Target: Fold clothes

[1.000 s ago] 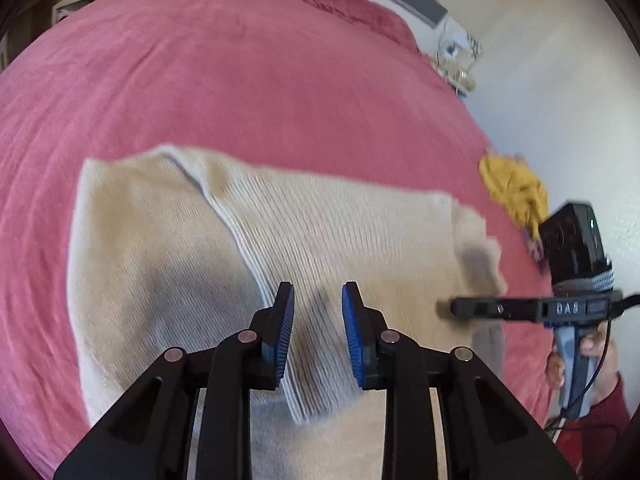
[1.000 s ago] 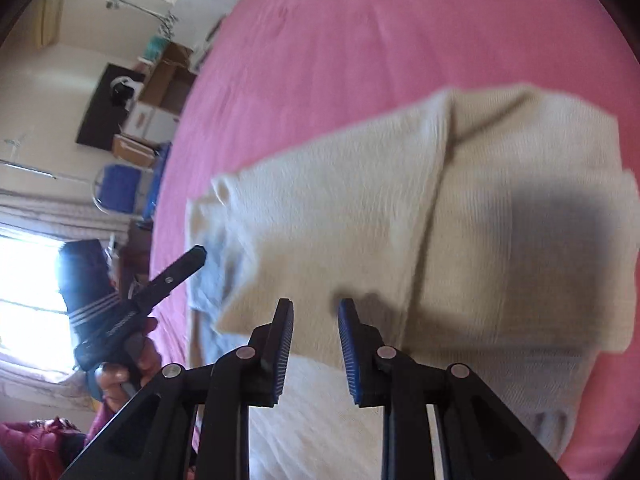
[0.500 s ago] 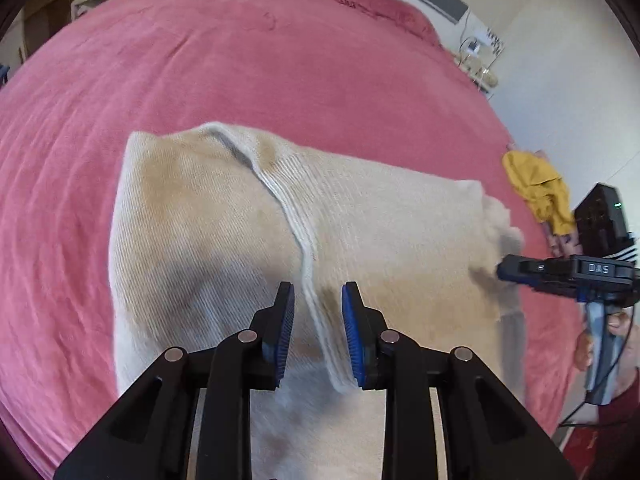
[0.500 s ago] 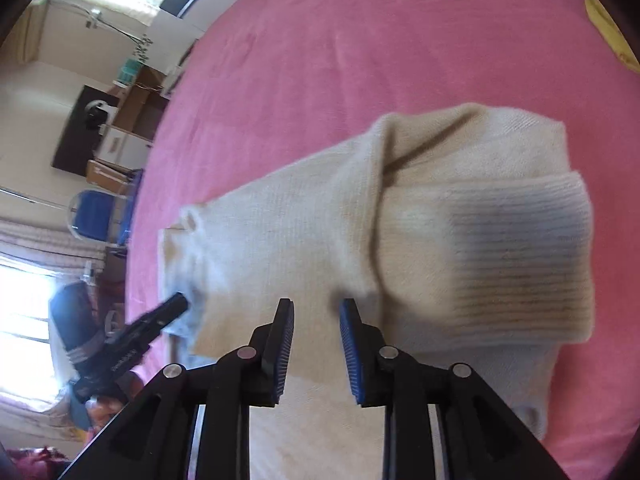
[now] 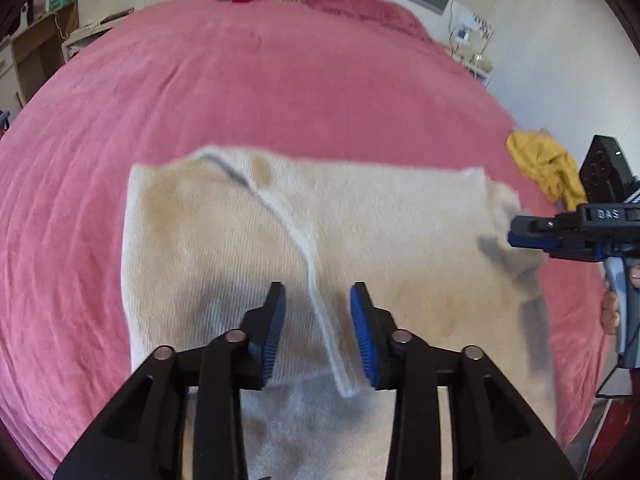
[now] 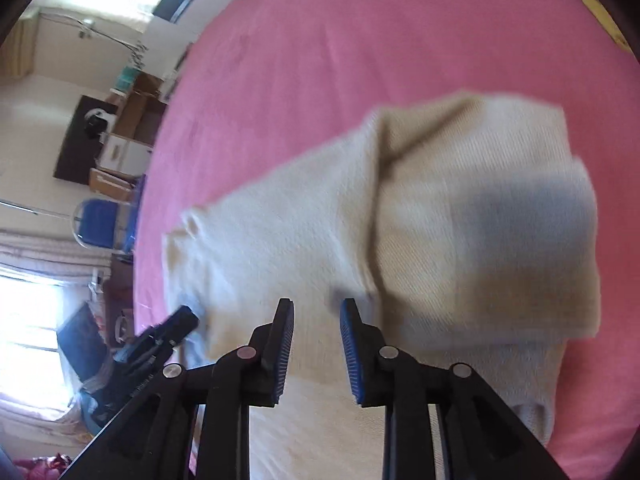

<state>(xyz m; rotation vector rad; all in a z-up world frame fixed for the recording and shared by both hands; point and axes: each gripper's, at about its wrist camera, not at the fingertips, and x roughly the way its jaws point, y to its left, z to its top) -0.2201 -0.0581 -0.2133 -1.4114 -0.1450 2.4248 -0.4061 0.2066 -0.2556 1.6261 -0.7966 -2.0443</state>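
Sweater (image 5: pixel 360 232), cream knit, lies folded on the pink bed (image 5: pixel 280 92); left tongs (image 5: pixel 318 330) hang spread over its ribbed edge, a yellow garment (image 5: pixel 546 168) off right. Right wrist view: right tongs (image 6: pixel 316 346) spread too, empty, above the sweater's folded layers.

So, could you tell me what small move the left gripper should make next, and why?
Probably lower the left gripper and close on the sweater edge running between its open jaws. The sweater lies only partly folded on the bed, and neither gripper holds cloth; the right gripper is open too.
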